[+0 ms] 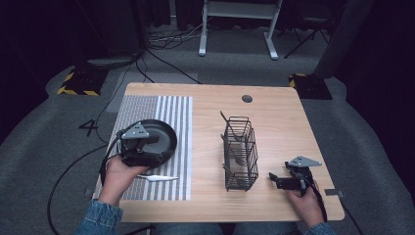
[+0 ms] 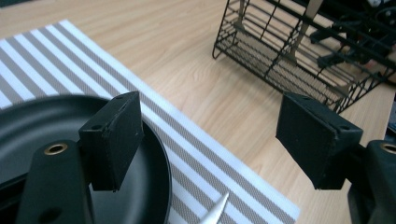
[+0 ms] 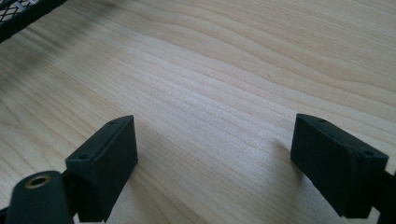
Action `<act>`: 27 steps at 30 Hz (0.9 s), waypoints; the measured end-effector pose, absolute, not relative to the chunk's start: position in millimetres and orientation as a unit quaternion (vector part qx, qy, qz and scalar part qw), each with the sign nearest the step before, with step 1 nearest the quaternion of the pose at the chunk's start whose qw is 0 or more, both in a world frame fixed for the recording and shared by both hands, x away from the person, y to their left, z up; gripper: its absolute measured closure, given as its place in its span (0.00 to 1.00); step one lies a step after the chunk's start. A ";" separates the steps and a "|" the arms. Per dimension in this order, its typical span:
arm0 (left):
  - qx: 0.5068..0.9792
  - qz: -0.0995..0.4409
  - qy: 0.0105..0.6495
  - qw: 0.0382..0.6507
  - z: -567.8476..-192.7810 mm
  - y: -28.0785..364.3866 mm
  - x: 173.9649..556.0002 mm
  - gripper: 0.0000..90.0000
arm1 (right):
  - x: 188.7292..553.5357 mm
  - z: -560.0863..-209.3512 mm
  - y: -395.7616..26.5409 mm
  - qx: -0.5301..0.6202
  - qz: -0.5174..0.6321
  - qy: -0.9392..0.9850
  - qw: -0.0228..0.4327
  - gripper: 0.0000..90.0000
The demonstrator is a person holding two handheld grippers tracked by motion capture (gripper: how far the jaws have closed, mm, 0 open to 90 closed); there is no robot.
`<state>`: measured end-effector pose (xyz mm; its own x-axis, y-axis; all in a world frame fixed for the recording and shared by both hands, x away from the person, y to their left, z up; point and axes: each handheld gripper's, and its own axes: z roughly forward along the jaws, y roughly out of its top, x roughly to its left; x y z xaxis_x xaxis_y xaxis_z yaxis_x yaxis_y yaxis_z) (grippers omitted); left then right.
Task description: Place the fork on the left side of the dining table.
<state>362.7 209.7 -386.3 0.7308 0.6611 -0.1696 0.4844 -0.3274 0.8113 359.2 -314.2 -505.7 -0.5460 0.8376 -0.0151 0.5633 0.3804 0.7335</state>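
Observation:
A black plate lies on a grey-and-white striped mat at the table's left. My left gripper hovers open over the plate's near side; in the left gripper view one jaw is above the plate and the other above the mat. A white utensil lies on the mat by the left hand, and its tip pokes in from below. A black wire basket with metal cutlery stands mid-table. My right gripper rests open, right of the basket, over bare wood.
The wooden table has a cable hole near its far edge. The basket is beyond the left jaws, and its corner edges the right gripper view. Cables and a desk frame are on the floor behind.

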 end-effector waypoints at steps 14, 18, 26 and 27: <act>0.803 0.121 0.331 0.480 -359.5 186.0 400.2 0.23 | 359.2 -505.7 -314.2 0.434 0.349 0.807 0.197 0.16; 0.801 0.116 0.328 0.488 -355.2 180.6 409.5 0.23 | 359.1 -505.7 -314.2 0.434 0.349 0.807 0.197 0.16; 0.785 0.103 0.311 0.526 -349.0 168.1 429.1 0.24 | 359.1 -505.7 -314.2 0.434 0.349 0.807 0.197 0.16; 0.781 0.098 0.311 0.533 -349.4 168.7 431.7 0.25 | 359.1 -505.7 -314.2 0.434 0.349 0.807 0.197 0.16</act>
<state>431.7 168.7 -349.4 0.7875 0.5901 -0.1779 0.3808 -0.2390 0.8932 359.1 -314.2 -505.7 -0.5462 0.8375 -0.0159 0.5626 0.3808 0.7338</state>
